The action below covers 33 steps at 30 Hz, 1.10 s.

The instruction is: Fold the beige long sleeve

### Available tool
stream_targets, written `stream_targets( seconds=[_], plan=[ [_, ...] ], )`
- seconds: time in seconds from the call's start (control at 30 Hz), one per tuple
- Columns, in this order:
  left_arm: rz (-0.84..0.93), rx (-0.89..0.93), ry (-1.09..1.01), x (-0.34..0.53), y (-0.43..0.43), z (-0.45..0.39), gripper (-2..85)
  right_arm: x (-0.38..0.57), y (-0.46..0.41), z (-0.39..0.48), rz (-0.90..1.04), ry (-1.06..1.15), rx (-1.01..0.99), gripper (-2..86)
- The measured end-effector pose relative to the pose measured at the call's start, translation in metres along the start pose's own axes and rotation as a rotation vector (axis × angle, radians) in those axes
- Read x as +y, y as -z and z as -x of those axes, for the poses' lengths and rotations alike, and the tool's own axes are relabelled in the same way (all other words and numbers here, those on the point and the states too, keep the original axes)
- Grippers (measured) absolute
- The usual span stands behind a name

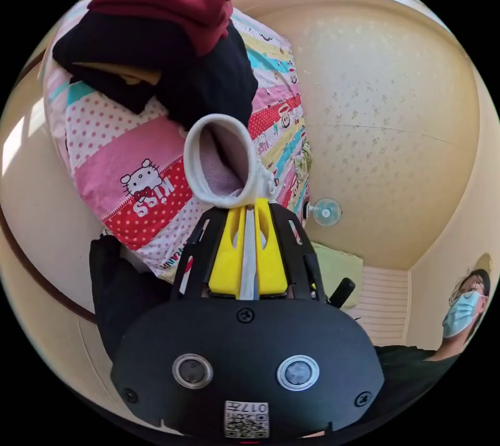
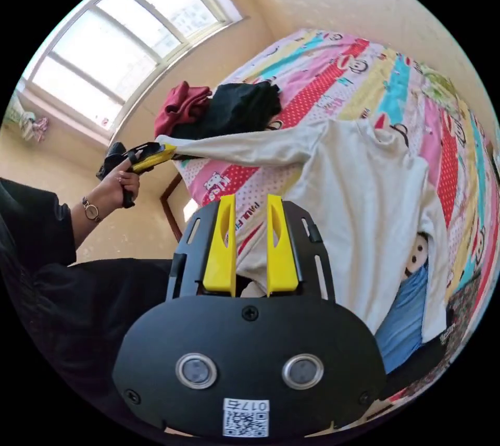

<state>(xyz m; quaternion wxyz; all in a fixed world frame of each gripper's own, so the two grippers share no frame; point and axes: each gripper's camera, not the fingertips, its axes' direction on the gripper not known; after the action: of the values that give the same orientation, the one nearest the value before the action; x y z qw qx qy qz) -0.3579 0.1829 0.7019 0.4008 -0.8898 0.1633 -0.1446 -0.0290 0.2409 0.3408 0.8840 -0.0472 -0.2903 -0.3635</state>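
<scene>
With its cuff (image 1: 221, 164) pinched by the left gripper (image 1: 249, 211) and the right gripper (image 2: 249, 206) parted and empty, the sleeve (image 2: 245, 146) should be laid inward flat across the beige long sleeve (image 2: 364, 206).

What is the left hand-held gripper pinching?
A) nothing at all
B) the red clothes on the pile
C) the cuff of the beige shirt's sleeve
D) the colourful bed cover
C: in the left gripper view, the yellow-jawed left hand-held gripper is closed on the round open cuff of the beige long-sleeve shirt, and in the right gripper view its sleeve is pulled out straight over the patchwork bed cover.
</scene>
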Motion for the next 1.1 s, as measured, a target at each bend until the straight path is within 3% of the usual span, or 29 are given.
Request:
stream_targets(
  seconds=[0.17,0.3,0.37,0.43,0.57,0.7,0.8,0.87,0.93,1.1],
  plan=[
    [-0.031,-0.005,-0.089,0.005,0.002,-0.036,3.2,-0.090,-0.075,0.093,0.023,0.499,0.106,9.8],
    [-0.153,-0.065,-0.159,0.014,0.027,-0.043,4.2,-0.122,-0.124,0.112,0.079,0.608,0.214,4.4],
    [-0.275,-0.043,-0.194,0.026,0.051,-0.042,5.6,-0.150,-0.109,0.083,-0.008,0.471,0.141,3.8],
    [-0.253,-0.083,-0.226,0.029,0.054,-0.041,5.5,-0.165,-0.077,0.038,-0.115,0.288,-0.008,3.8],
    [-0.048,-0.151,-0.240,0.033,0.010,-0.024,5.7,-0.125,0.007,-0.107,-0.490,-0.094,-0.267,3.9],
    [0.194,-0.153,-0.266,0.047,-0.072,-0.001,8.0,-0.034,0.035,-0.232,-0.675,-0.371,-0.204,4.1],
    [0.407,-0.134,-0.292,0.066,-0.154,0.018,9.9,0.049,0.014,-0.325,-0.577,-0.662,0.021,4.9],
    [0.556,-0.193,-0.301,0.085,-0.213,0.033,11.3,0.112,-0.017,-0.386,-0.309,-0.900,0.057,7.2],
    [0.628,-0.245,-0.297,0.099,-0.245,0.043,13.5,0.153,-0.015,-0.393,-0.239,-0.922,0.048,8.7],
    [0.744,-0.429,-0.303,0.131,-0.293,0.062,14.5,0.237,0.040,-0.329,-0.092,-0.861,0.320,12.0]
  ],
)
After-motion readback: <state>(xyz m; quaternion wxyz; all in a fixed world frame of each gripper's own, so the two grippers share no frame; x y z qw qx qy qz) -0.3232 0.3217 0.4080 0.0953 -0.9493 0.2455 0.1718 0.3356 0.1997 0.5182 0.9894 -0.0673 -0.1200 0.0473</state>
